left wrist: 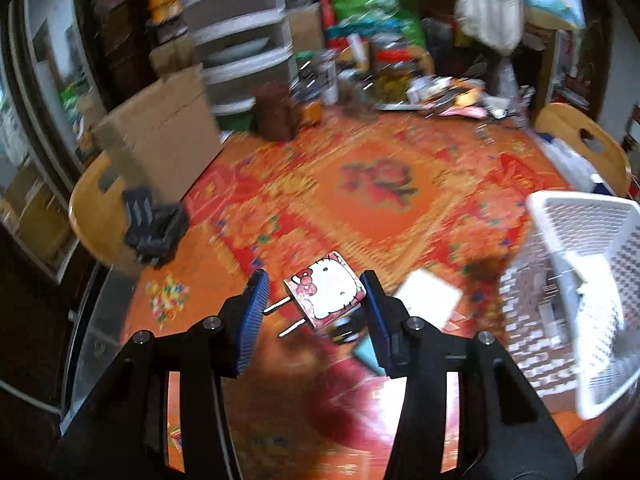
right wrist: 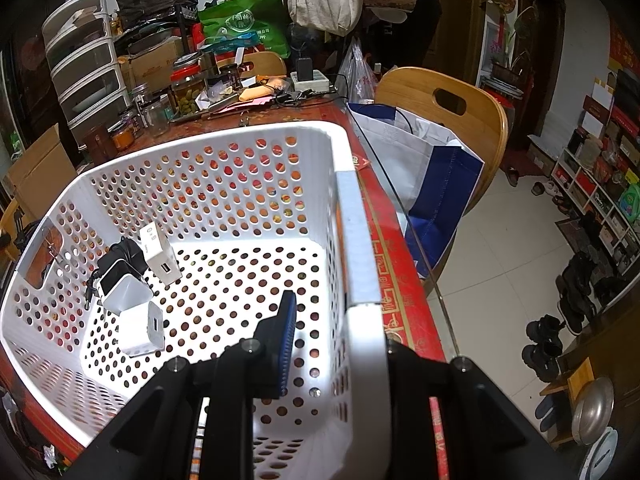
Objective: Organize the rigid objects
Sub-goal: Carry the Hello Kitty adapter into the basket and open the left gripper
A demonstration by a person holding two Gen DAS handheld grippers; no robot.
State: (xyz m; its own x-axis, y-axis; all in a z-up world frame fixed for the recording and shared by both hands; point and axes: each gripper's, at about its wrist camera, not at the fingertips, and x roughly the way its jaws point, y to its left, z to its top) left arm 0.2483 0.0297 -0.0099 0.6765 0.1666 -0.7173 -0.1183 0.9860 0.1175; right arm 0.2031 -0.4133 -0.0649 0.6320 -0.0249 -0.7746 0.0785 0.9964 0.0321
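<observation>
Cluttered dining room, with an orange-and-red floral tablecloth [left wrist: 380, 208] covering the table and jars and bags piled at its far end. From the left wrist view, the left gripper [left wrist: 316, 300] has its blue-padded jaws spread wide, and the pink-and-white cartoon-cat plug charger [left wrist: 326, 294] sits between them, touching the right pad but well clear of the left one, two metal prongs pointing toward the left pad. It's blurry, so I honestly can't tell if it's held or just resting there. The white perforated plastic basket [right wrist: 352, 240] is off to the charger's right, and inside it, against the wall away from the rim, there are already three white charger blocks [right wrist: 140, 328] and a black adapter [right wrist: 126, 256]. The right gripper [right wrist: 340, 340] straddles the basket's rim, one pad inside; the other finger is hidden behind the rim, so no idea whether it's actually pinching. Charger looks light, hard and smooth, probably a bit slippery, so I'd grab it across the flat sides, away from the prongs.
</observation>
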